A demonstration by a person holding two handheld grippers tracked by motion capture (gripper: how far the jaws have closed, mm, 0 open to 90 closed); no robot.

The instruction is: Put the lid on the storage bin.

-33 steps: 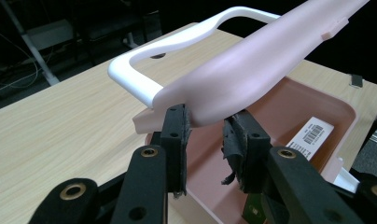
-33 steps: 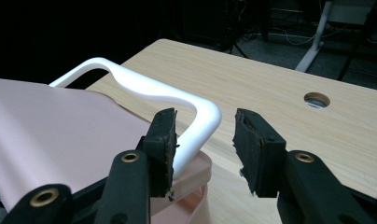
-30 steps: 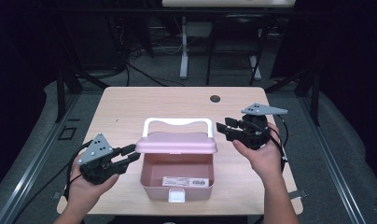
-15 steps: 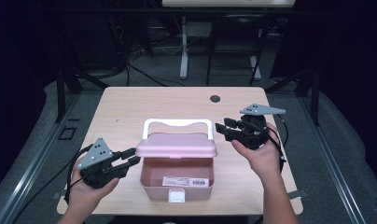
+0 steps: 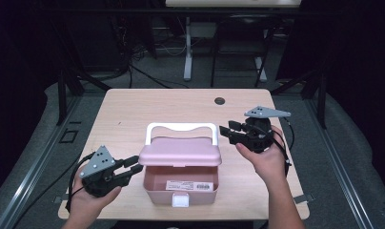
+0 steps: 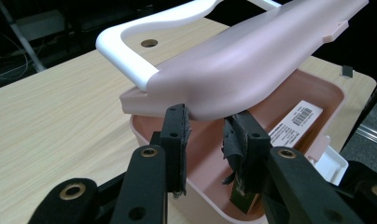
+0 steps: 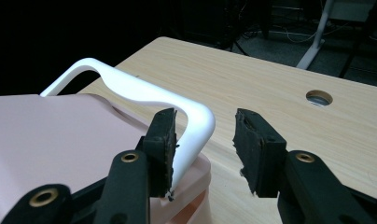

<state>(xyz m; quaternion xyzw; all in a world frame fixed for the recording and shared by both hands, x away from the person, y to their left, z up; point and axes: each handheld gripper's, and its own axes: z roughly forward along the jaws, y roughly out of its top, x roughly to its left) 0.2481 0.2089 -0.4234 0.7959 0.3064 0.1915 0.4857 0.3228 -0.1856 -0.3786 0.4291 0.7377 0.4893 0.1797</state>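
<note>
A pink plastic box (image 5: 155,191) stands near the table's front edge, with a white label (image 5: 190,185) inside and a white latch (image 5: 180,200) on its front. Its pink lid (image 5: 180,152) is raised partway over the back of the base, and the white handle (image 5: 181,128) lies behind it. My left gripper (image 5: 135,164) is open at the lid's left corner (image 6: 196,100), which sits just past the fingertips (image 6: 177,126). My right gripper (image 5: 227,131) is open at the handle's right corner (image 7: 200,126), which lies beside one pad (image 7: 163,135), not pinched.
The light wooden table (image 5: 133,109) has a round cable hole (image 5: 219,100) at the back right. Cables trail from both grippers off the table's sides. Dark floor, rails and a white desk leg (image 5: 187,52) lie beyond the far edge.
My left gripper has drifted slightly toward the near edge of the table. The right gripper, the box and its lid look unchanged.
</note>
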